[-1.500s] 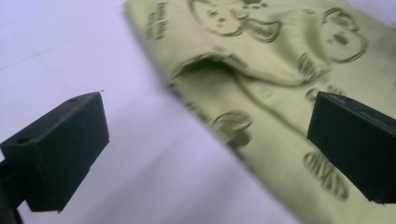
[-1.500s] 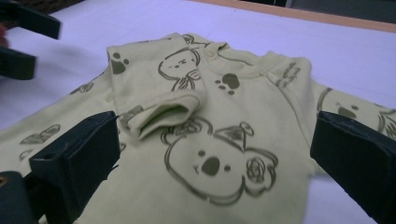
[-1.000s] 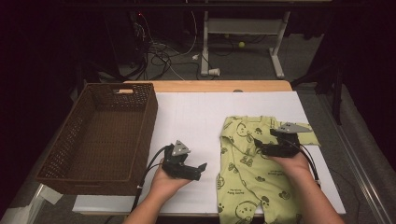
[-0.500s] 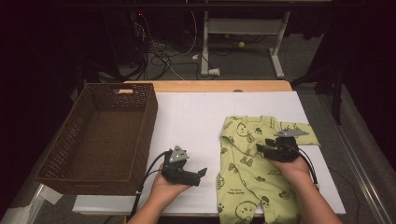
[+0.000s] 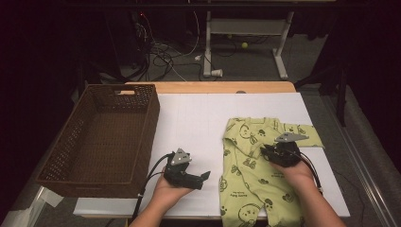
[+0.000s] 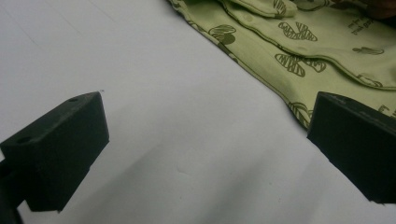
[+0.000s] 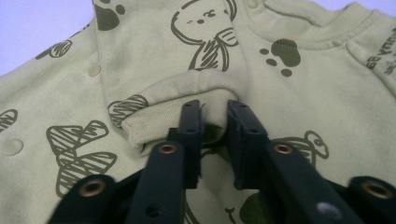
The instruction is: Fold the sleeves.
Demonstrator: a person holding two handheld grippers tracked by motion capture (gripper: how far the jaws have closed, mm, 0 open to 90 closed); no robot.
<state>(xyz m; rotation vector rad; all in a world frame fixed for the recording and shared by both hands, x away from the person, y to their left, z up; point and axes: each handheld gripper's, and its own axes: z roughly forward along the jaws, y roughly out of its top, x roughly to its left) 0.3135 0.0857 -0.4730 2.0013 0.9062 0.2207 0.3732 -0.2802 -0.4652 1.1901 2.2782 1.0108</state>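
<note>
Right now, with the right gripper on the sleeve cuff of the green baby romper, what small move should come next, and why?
Probably lift the right gripper slightly and draw the sleeve cuff outward. Its jaws have just been closing and now pinch the cuff's folded edge, while the romper lies flat on the table and the left gripper waits open beside it.

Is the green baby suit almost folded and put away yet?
Not nearly. One sleeve already lies folded across the chest of the baby suit. The right claw has just been closing and now pinches that sleeve's cuff. The left claw waits open over the white table. The legs lie unfolded, and the brown basket has nothing in it.
</note>
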